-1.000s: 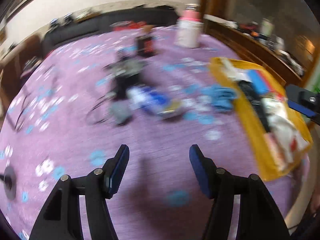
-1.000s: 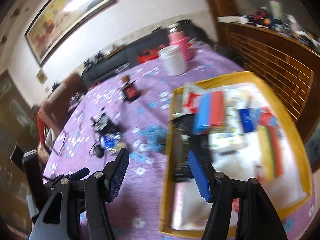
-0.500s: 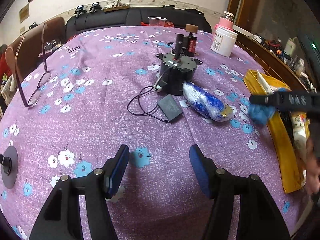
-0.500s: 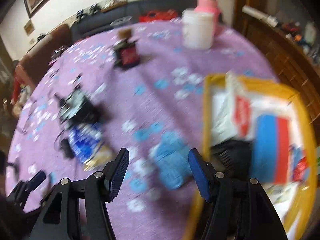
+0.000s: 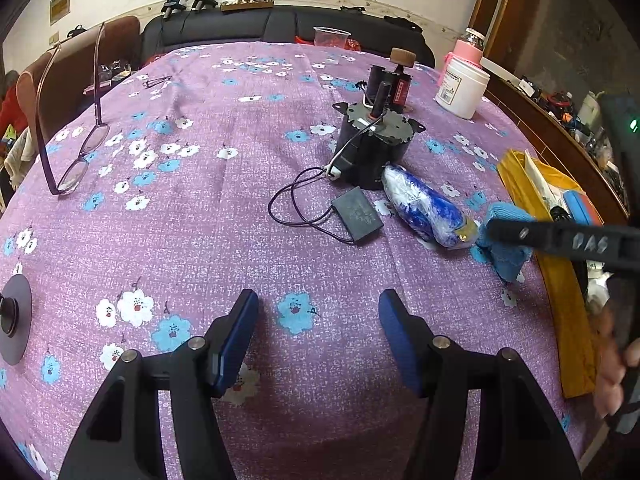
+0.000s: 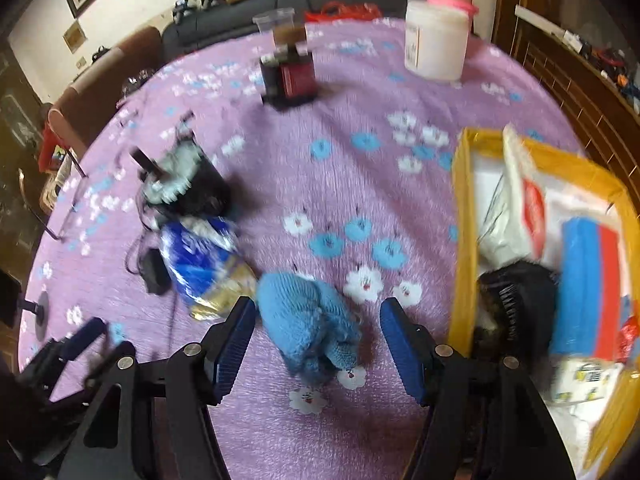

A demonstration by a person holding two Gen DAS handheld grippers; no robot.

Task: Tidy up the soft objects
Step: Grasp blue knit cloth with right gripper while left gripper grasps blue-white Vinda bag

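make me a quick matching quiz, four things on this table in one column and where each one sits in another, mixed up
Things:
1. blue knitted item
2. eyeglasses
3. white jar
4. red and blue block

Places:
A. far side of the table, by the pink bottle
B. inside the yellow tray
C. between the right gripper fingers, untouched
D. near the table's left edge in the left wrist view

Pairs: 1-C, 2-D, 3-A, 4-B

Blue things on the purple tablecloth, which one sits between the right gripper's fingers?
The knitted light blue piece, lying between the open right gripper's fingers. The glossy blue and white packet lies outside them, beside the black motor.
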